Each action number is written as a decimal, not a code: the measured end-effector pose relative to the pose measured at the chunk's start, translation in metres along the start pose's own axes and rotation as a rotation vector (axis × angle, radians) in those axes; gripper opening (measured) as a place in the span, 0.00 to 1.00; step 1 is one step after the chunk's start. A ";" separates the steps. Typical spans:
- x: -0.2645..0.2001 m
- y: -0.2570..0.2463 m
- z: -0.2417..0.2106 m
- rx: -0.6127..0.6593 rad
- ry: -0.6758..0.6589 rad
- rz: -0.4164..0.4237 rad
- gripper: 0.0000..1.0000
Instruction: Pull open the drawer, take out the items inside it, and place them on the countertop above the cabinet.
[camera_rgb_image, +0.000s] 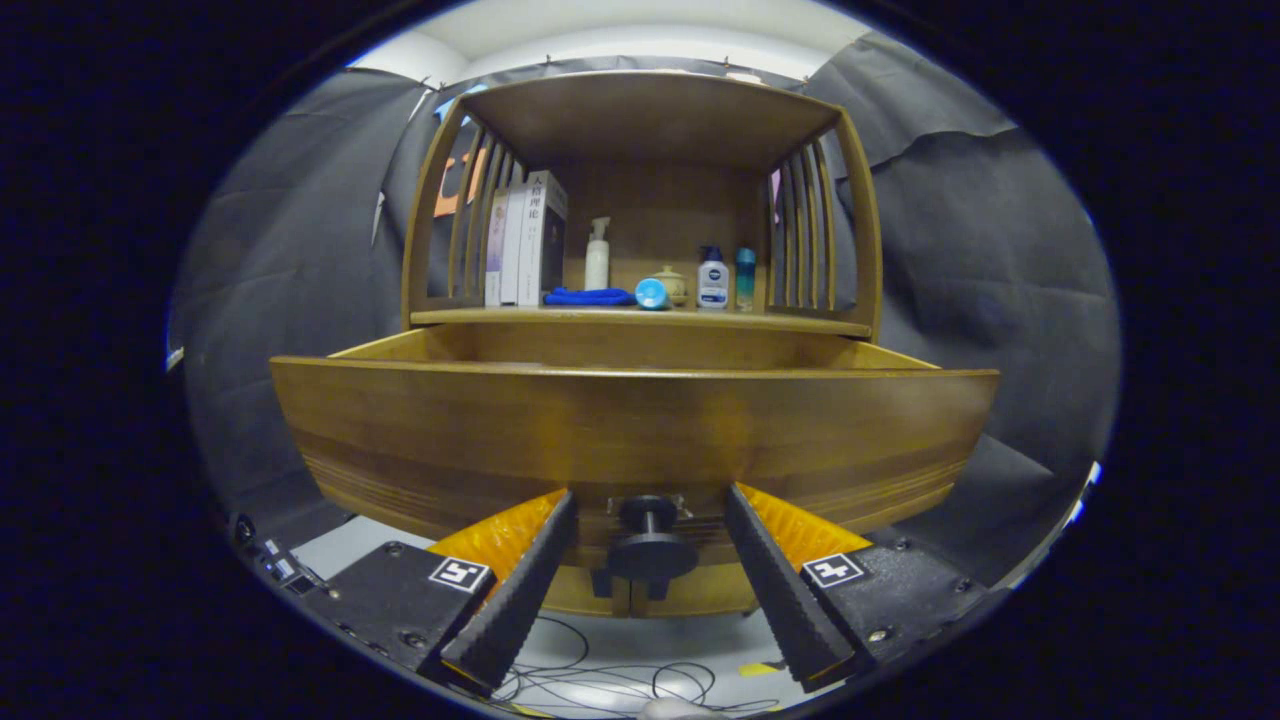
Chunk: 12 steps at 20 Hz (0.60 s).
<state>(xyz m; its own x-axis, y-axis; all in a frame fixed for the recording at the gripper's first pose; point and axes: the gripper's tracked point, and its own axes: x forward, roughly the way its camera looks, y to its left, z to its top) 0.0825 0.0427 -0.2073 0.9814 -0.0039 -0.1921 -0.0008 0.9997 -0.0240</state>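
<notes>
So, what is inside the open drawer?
The drawer is pulled out, but its front panel hides the inside; only the upper inner walls show. The gripper is open, fingers either side of the knob.

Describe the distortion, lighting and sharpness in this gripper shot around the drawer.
Gripper view: fisheye bends the pulled-out drawer front into a bow; soft overhead light leaves a dull sheen on its wood; the black knob, between the open gripper fingers, is slightly soft; the books and bottles on the countertop stay fairly sharp.
</notes>
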 end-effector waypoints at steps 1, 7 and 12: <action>-0.001 0.001 0.000 0.002 0.003 -0.001 0.99; 0.000 -0.001 0.002 0.005 0.002 -0.021 0.99; 0.000 -0.003 -0.001 0.015 0.023 -0.042 0.99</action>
<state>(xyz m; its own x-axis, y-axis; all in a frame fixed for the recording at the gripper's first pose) 0.0829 0.0398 -0.2079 0.9757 -0.0466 -0.2140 0.0439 0.9989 -0.0175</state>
